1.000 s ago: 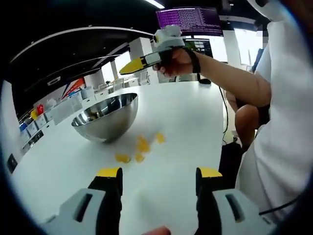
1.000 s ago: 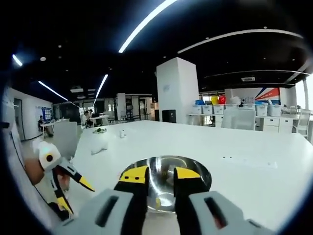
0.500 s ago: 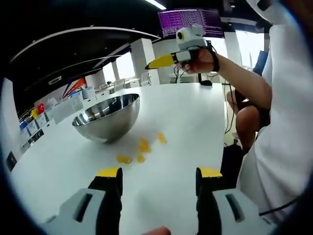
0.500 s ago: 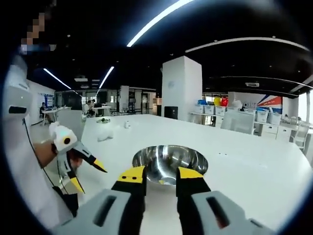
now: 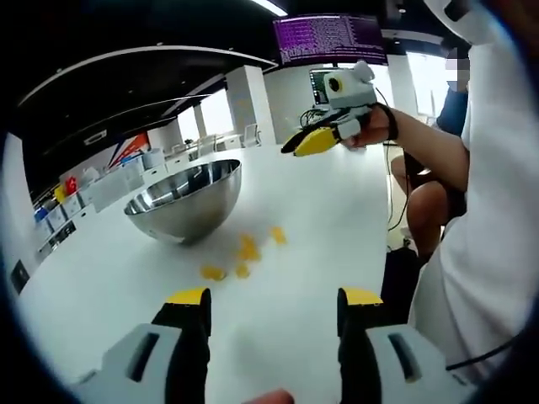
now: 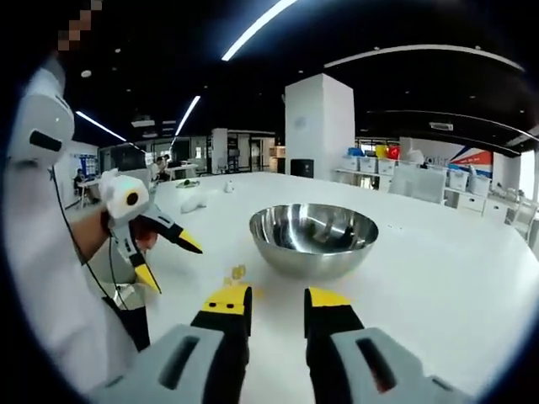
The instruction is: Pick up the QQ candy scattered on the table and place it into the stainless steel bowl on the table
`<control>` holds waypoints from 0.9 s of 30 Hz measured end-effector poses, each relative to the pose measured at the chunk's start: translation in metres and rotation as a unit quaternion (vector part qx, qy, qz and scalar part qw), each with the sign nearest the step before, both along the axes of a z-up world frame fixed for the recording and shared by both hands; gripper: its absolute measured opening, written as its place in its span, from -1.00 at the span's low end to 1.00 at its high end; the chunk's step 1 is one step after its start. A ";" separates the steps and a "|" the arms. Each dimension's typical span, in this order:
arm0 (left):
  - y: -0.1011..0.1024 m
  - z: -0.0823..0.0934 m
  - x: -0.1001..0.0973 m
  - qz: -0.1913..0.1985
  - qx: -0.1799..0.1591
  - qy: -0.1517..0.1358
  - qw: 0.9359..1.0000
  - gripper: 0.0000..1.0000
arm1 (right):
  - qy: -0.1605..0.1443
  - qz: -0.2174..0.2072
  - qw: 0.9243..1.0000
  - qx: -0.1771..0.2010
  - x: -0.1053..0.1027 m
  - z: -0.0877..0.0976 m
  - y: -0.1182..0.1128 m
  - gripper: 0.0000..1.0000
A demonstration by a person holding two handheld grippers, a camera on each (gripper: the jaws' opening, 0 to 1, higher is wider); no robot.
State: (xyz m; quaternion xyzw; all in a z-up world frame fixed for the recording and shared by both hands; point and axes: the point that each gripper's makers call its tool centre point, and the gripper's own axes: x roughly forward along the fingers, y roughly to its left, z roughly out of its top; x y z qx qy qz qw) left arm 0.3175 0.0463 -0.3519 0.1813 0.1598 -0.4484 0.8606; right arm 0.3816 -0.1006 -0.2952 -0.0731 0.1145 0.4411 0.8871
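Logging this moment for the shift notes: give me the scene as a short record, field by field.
surface: white table
target container: stainless steel bowl, upright on the table
candy: yellow QQ candy pieces scattered on the table beside the bowl
left gripper: jaws apart, nothing between them, short of the candy
right gripper: jaws apart, nothing held, raised above the table, pointing at the bowl

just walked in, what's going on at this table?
A person is clearing yellow QQ candy off a white table into a stainless steel bowl. Several candies lie scattered beside the bowl. The left tool hovers open, low over the table short of them. The right tool, held in the air off to the side, is open and empty.
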 end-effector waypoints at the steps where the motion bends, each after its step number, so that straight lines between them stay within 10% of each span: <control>1: 0.000 -0.001 0.000 0.000 0.001 0.000 1.000 0.21 | 0.001 0.002 1.000 -0.003 -0.001 -0.003 0.001 -0.50; 27: 0.001 -0.004 -0.002 0.005 0.006 0.003 1.000 0.21 | 0.034 0.033 0.996 -0.079 -0.008 -0.066 0.043 -0.58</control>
